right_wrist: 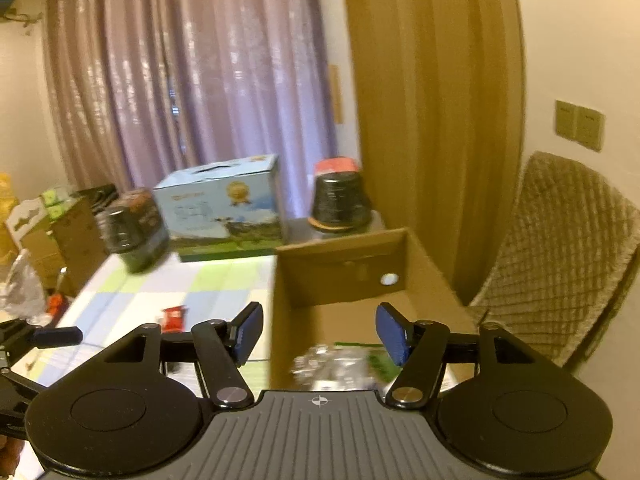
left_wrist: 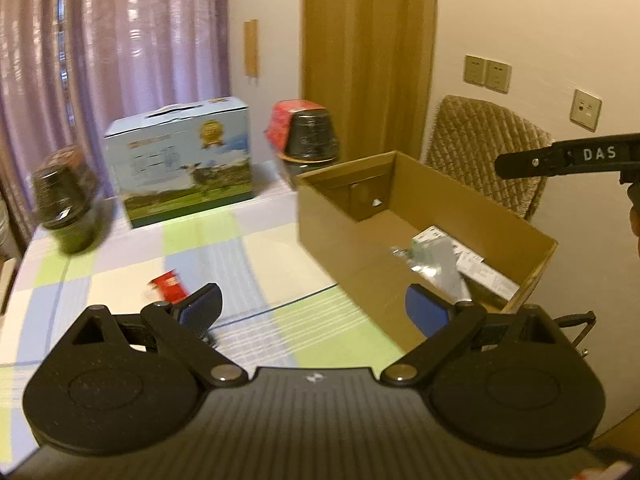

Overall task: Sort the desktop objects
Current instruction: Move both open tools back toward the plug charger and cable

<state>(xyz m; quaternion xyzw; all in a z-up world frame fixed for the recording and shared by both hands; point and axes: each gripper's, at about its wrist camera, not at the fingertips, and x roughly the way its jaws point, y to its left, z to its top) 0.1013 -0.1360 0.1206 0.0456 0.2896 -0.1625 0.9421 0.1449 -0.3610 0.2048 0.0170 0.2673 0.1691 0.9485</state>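
Observation:
An open cardboard box (left_wrist: 332, 232) (right_wrist: 340, 256) stands on the right of the checked tablecloth. Silvery packets (left_wrist: 436, 256) (right_wrist: 332, 364) and papers lie inside it. A small red packet (left_wrist: 170, 286) (right_wrist: 175, 317) lies on the cloth to the left of the box. My left gripper (left_wrist: 316, 312) hovers open above the table beside the box's near left corner, nothing between its blue pads. My right gripper (right_wrist: 320, 336) is open over the box's near end, empty. In the left wrist view the right gripper's black finger (left_wrist: 560, 156) reaches in from the right edge, above the box.
Two dark tapered cups with red lids (left_wrist: 308, 132) (left_wrist: 66, 196) and a blue carry carton (left_wrist: 184, 160) stand at the table's far side. A woven chair (left_wrist: 488, 148) (right_wrist: 560, 248) stands right of the box. Boxes and bags (right_wrist: 44, 232) clutter the left of the table.

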